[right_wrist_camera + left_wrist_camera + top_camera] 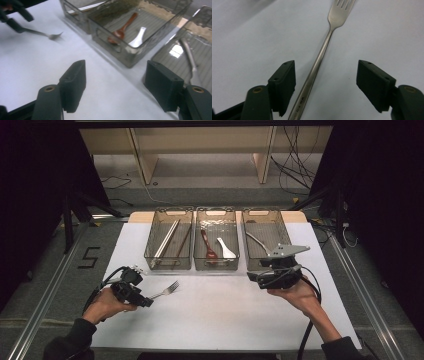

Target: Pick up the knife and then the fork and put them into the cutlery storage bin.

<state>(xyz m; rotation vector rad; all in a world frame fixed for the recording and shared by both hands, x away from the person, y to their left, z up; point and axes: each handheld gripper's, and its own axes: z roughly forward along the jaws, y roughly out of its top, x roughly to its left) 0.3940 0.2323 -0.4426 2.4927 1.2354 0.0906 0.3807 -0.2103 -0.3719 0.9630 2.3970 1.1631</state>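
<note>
Toward the near left corner of the white tabletop (210,320), the left tool (148,301) sits low over the handle end of a slim silver metal fork (167,290). Its jaws stand wide apart; in the left gripper view the fork (322,52) runs up between them, the handle passing close beside the left-hand jaw and well clear of the other, so nothing is clamped. The fork lies flat on the bare surface, tines pointing away toward the far edge and the trays.

Along the far edge stand three clear smoky plastic trays side by side. The left tray (150,245) holds long pale and dark sticks that look like chopsticks. The middle tray (199,261) holds a reddish-brown wooden spoon (207,245) and a short white spoon (226,249), lying apart from each other. The right tray (282,227) holds one silver metal utensil (256,240) whose head is hidden.

Just in front of the right tray's near end, the right tool (254,277) is held above the tabletop in the person's right hand (295,295). In the right gripper view its jaws are spread apart and empty, with the middle tray's near corner (130,60) beyond them.
</note>
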